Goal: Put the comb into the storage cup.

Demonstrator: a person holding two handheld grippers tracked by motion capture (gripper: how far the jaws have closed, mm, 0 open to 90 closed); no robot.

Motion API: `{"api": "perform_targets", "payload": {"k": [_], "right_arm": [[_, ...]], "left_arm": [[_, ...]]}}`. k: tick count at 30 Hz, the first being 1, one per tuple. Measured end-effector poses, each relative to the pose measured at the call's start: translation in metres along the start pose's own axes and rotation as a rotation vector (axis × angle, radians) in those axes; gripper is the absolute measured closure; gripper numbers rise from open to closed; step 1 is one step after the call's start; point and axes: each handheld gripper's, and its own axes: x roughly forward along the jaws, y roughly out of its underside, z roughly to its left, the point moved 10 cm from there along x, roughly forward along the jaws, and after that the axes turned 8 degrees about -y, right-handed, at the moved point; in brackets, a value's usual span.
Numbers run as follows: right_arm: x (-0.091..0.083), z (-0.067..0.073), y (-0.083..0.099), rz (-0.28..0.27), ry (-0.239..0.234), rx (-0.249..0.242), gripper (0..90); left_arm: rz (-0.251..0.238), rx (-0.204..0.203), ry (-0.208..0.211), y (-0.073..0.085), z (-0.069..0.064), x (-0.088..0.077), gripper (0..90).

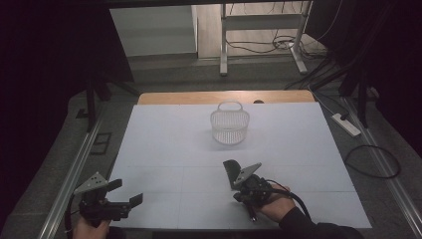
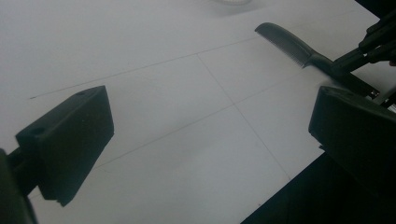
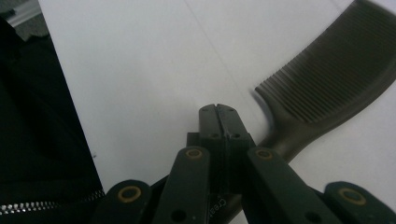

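One comb [image 3: 327, 88] clamped in right claw [image 3: 218, 109]

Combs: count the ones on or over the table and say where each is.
1. A dark comb is clamped by its handle in the right claw, its toothed end sticking out over the white table, nearer the person than the white basket.

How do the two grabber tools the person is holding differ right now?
The left gripper has its jaws wide apart with nothing between them; the right gripper is shut on a dark comb. The left sits near the table's near corner, the right farther in. Both are black and hand-held.
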Motion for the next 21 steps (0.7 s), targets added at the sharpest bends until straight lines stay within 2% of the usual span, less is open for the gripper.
{"api": "perform_targets", "payload": {"k": [10,21], "right_arm": [[0.009,0.003,0.013,0.053,-0.008,0.001,89.5],[0.005,-0.002,0.019,0.067,0.005,0.017,89.5]], "left_arm": [[-0.001,0.002,0.004,0.0,0.0,0.0,0.6],[-0.001,0.002,0.005,0.0,0.0,0.0,0.6]]}}
